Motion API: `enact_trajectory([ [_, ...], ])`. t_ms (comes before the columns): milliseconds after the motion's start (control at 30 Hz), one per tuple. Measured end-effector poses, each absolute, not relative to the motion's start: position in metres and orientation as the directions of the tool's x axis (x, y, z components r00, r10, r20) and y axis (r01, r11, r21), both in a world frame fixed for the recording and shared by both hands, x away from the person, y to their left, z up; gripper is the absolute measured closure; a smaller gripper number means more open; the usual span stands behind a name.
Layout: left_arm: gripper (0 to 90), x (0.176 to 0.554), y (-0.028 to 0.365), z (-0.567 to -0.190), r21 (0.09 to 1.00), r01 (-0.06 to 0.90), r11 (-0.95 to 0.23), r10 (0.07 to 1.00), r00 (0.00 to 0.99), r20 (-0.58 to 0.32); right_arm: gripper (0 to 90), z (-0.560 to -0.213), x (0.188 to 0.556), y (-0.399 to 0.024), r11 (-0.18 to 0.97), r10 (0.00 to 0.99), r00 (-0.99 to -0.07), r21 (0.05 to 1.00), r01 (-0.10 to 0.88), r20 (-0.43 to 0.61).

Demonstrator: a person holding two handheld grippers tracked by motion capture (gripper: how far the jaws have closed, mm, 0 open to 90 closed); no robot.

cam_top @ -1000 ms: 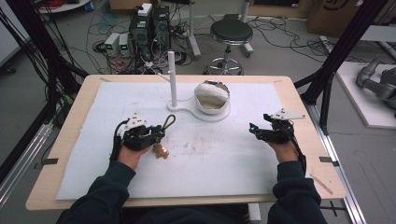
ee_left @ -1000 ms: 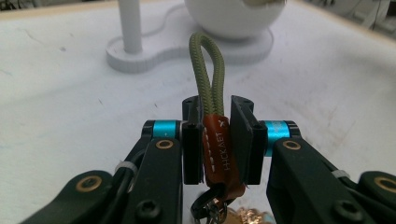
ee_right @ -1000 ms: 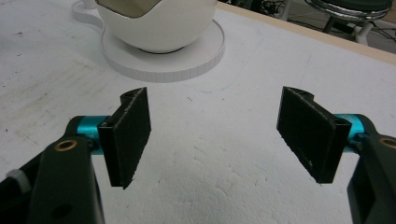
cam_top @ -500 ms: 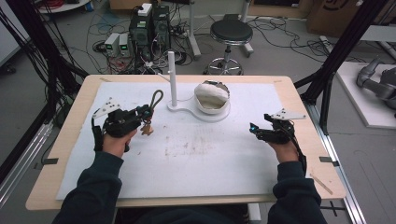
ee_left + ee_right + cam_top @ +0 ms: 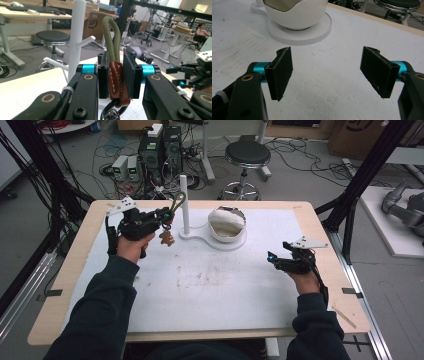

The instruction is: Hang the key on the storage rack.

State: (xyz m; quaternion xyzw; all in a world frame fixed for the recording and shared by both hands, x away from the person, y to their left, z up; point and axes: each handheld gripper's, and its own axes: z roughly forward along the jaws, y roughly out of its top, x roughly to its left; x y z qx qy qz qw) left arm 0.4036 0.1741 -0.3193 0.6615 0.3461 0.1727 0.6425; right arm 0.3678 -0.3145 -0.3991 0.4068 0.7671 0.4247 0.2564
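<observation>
On the white worktop [image 5: 210, 285] my left claw [image 5: 167, 216] pinches a keychain [image 5: 113, 62] with a green rope loop and brown leather tab beside the white peg stand [image 5: 184, 205], higher and farther back than before, while my right claw [image 5: 327, 72] stays wide open.

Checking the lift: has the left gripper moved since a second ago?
Yes. The left gripper, shut on the keychain, went from the middle of the mat up and away from the person, toward the white peg stand.
</observation>
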Motion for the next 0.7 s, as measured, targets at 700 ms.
enact_trajectory([
  [700,75.4,0.447,0.150,-0.341,0.943,0.325,-0.075,0.802,0.582,-0.137,26.5,-0.401,0.367,-0.317,0.304,0.842,-0.538,0.858,0.414,-0.039],
])
